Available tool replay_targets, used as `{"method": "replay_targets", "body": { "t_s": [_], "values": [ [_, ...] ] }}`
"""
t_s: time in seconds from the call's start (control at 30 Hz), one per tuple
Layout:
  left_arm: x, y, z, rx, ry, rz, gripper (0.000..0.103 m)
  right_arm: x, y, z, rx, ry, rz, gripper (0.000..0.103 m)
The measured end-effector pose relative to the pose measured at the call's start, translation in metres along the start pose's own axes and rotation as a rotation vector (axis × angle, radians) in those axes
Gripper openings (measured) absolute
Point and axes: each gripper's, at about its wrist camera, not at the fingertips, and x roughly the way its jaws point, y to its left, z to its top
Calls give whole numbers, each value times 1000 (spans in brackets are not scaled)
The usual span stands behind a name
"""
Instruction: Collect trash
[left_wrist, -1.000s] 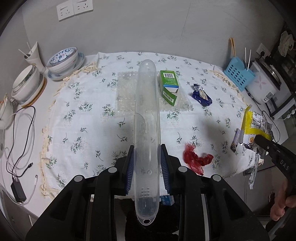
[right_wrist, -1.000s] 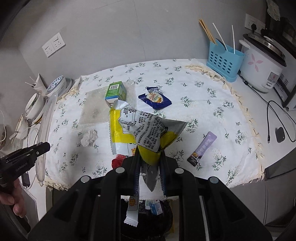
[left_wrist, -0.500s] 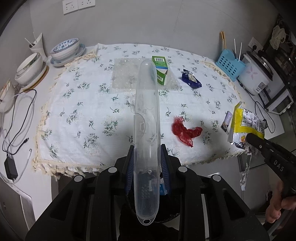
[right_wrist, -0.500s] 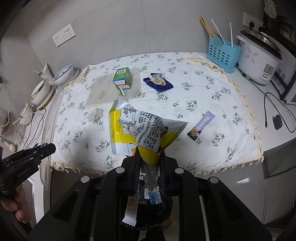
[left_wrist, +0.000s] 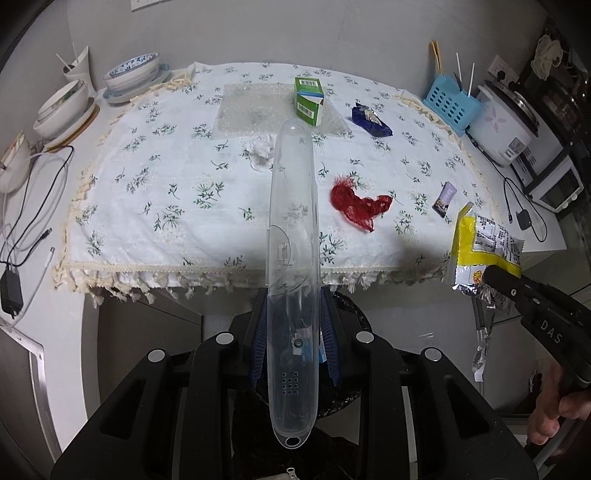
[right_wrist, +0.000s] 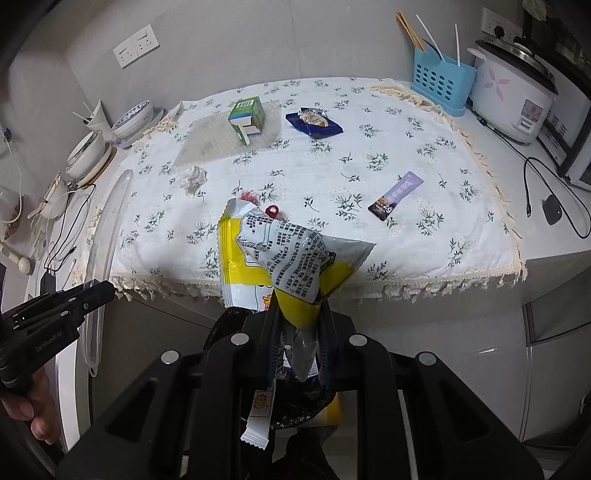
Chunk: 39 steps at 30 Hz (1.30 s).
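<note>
Trash half gathered: our left gripper (left_wrist: 293, 334) clamps a clear case (left_wrist: 293, 258), our right gripper (right_wrist: 297, 332) a yellow bag (right_wrist: 291, 258), both over the bin (right_wrist: 225, 325); carton (right_wrist: 247, 114), net (left_wrist: 356, 205) and wrappers wait on the table (right_wrist: 443, 236)

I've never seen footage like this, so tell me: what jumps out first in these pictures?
Two black grippers each clutch rubbish in front of a floral-clothed table: the left gripper is shut on a long clear plastic case, the right gripper on a crumpled yellow snack bag. A black-lined bin sits just below them. On the cloth, a red net scrap catches the eye.
</note>
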Motion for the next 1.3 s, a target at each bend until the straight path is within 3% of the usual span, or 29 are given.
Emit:
{"method": "replay_targets", "body": {
  "t_s": [0.73,1.3],
  "values": [
    [46,-18,-75,-24,103,6,26,47,-10,-70,-55,121,8,17],
    [107,-16,-113,-12,180,14,26,105,-7,-96,-79,182,-2,17]
  ]
}}
